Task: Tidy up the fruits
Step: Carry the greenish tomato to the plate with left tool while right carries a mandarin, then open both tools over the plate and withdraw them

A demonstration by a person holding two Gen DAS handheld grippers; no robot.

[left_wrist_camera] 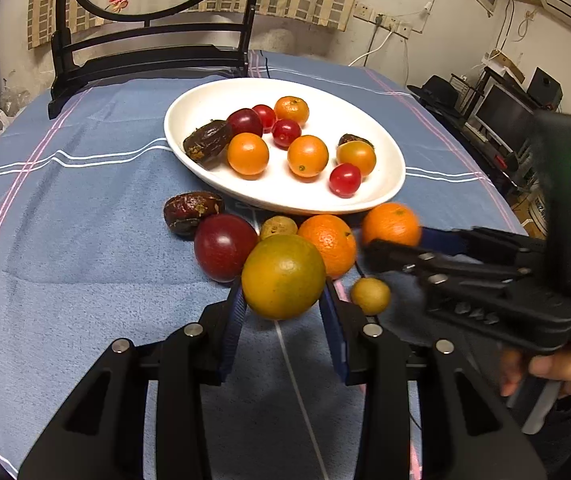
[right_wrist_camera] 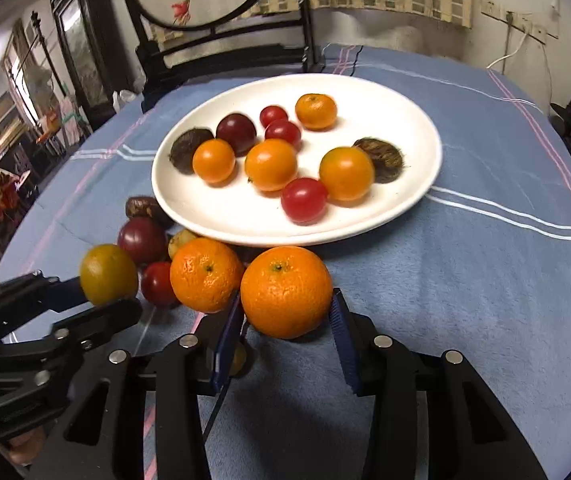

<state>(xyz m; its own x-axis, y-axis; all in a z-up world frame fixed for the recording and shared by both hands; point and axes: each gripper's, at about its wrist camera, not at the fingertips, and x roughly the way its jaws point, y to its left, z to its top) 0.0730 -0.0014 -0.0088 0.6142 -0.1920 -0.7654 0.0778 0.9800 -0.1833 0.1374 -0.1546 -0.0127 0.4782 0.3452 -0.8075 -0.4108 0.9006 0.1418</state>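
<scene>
On the left, our left gripper [left_wrist_camera: 283, 308] clamps a greenish orange [left_wrist_camera: 283, 276] near the plum [left_wrist_camera: 225, 246]. Right of it, our right gripper [right_wrist_camera: 285, 320] grips an orange [right_wrist_camera: 286, 291] beside a second orange [right_wrist_camera: 205, 274]. Both sit just near of the fruit-filled plate [right_wrist_camera: 405, 120].

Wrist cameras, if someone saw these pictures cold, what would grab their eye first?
Probably the two fruits caught between fingers: a green-tinged orange in the left gripper and a bright orange in the right gripper. Behind them, a white plate on the blue cloth holds small oranges, tomatoes and dark fruits.
</scene>
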